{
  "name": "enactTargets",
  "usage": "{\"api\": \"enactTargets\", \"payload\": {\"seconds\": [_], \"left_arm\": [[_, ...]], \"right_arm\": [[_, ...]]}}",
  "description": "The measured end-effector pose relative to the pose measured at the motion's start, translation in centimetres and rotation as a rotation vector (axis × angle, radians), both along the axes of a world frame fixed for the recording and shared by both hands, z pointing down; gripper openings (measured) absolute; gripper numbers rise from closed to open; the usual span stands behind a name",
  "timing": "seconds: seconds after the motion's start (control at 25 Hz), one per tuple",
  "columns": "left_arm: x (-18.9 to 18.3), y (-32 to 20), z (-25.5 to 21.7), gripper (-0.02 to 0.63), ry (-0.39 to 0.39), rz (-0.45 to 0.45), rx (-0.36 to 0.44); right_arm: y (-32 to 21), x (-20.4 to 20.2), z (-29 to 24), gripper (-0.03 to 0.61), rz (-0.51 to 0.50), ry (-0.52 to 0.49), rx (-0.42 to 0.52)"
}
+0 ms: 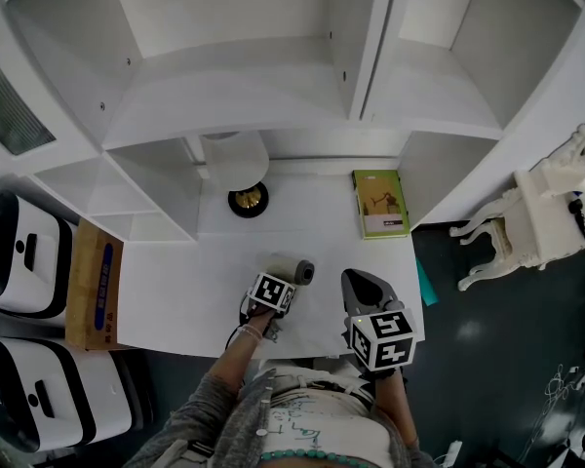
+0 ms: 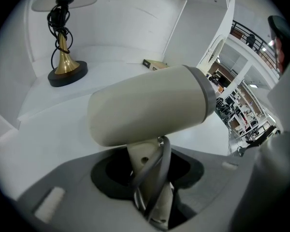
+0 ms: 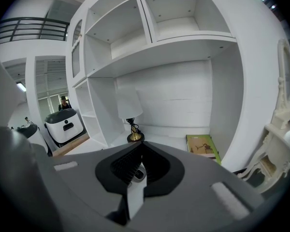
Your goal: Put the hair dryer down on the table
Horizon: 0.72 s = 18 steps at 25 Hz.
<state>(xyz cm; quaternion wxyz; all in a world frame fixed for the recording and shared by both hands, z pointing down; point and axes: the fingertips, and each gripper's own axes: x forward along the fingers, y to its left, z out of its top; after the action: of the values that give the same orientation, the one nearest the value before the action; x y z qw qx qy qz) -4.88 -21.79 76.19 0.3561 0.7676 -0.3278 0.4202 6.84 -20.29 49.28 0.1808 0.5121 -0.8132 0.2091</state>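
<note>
The cream hair dryer (image 1: 292, 269) with a grey nozzle end is held low over the front of the white table (image 1: 175, 291). My left gripper (image 1: 281, 283) is shut on its handle. In the left gripper view the dryer's barrel (image 2: 150, 108) lies crosswise above the jaws, and the handle and looped grey cord (image 2: 154, 178) are pinched between them. I cannot tell whether the dryer touches the table. My right gripper (image 1: 363, 286) hovers just right of the dryer at the table's front right. Its jaws are closed together at the tips (image 3: 139, 146), with nothing seen in them.
A lamp (image 1: 244, 169) with a brass base stands at the back of the table, and a green book (image 1: 380, 203) lies at the back right. White shelving rises behind. A cardboard box (image 1: 93, 283) and white appliances (image 1: 19, 252) are at the left, and a white chair (image 1: 541, 213) at the right.
</note>
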Motion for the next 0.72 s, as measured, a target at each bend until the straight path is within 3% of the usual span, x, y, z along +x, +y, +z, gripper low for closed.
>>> {"api": "enactTargets", "payload": {"seconds": [0.72], "left_arm": [[0.7, 0.5, 1.1, 0.177, -0.057, 0.05, -0.034]], "right_arm": [[1.3, -0.5, 0.5, 0.029, -0.011, 0.002, -0.014]]}}
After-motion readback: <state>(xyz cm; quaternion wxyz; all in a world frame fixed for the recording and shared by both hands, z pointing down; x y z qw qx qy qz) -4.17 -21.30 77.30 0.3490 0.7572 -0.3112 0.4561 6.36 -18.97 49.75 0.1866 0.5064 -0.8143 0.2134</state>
